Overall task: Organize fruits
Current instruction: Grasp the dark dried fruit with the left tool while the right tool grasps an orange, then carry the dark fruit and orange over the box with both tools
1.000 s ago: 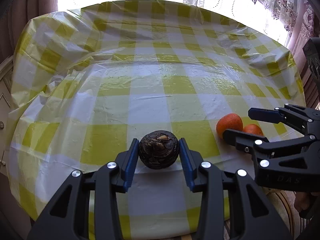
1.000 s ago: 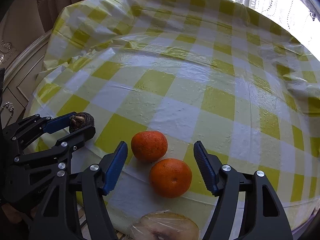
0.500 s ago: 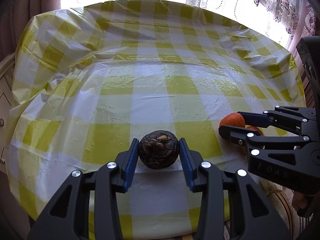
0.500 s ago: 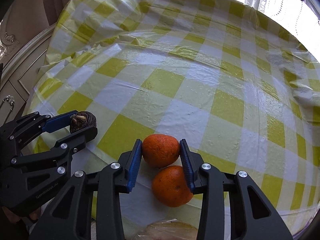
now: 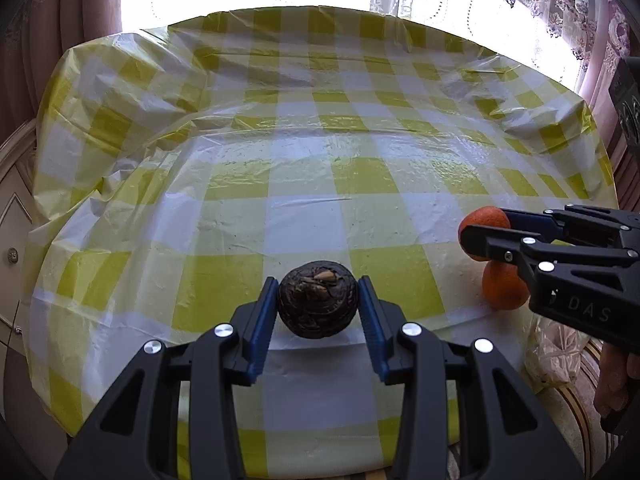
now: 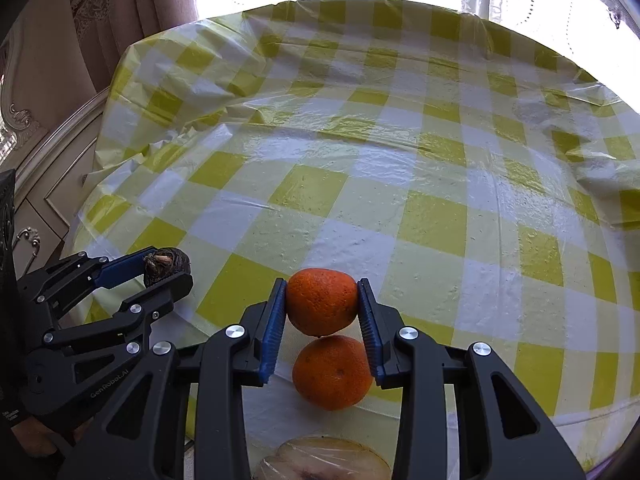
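Observation:
My left gripper point(image 5: 318, 306) is shut on a dark brown round fruit point(image 5: 318, 305) and holds it just above the near edge of the table. It also shows in the right wrist view point(image 6: 166, 266), at the left. My right gripper point(image 6: 322, 304) is shut on an orange point(image 6: 322, 301) and holds it lifted over a second orange point(image 6: 332, 372) that rests on the cloth. In the left wrist view the held orange point(image 5: 482, 222) and the resting orange point(image 5: 502, 286) are at the right.
The round table has a yellow and white checked plastic cloth point(image 5: 312, 152) with creases at the back. A pale fruit in clear wrap point(image 6: 320, 460) lies at the near edge below my right gripper. A cabinet point(image 6: 44, 184) stands to the left; bright windows and curtains are behind.
My right gripper closed on the farther orange and lifted it off the cloth, above the other orange. My left gripper kept its hold on the brown fruit and barely moved.

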Tool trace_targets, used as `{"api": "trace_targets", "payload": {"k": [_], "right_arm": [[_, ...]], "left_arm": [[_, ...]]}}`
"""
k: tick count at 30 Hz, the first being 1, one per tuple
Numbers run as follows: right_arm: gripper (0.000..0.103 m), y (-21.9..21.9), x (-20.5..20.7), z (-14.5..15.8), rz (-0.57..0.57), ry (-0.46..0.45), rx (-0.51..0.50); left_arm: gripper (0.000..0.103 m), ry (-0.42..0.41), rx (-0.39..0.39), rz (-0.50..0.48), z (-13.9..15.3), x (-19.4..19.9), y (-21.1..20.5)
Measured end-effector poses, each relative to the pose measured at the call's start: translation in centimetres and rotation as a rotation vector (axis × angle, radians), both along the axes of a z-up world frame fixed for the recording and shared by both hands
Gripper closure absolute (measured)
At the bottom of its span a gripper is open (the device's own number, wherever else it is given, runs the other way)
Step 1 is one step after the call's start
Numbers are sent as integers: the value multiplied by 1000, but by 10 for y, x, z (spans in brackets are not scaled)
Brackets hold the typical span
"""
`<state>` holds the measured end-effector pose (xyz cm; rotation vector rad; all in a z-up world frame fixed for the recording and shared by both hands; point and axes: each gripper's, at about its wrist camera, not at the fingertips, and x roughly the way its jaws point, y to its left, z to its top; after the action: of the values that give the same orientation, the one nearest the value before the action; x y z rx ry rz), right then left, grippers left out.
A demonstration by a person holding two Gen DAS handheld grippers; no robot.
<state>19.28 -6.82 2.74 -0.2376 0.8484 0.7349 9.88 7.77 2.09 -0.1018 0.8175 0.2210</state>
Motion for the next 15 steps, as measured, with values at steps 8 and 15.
{"api": "trace_targets", "payload": {"k": [8,15], "right_arm": [[68,-32,4,12,-87,-16,87],[68,-64,3,14,-142,-8,125]], "left_arm": [[62,-11,52,4,9,3,-8],[62,-34,75,-23,20,9,-26]]}}
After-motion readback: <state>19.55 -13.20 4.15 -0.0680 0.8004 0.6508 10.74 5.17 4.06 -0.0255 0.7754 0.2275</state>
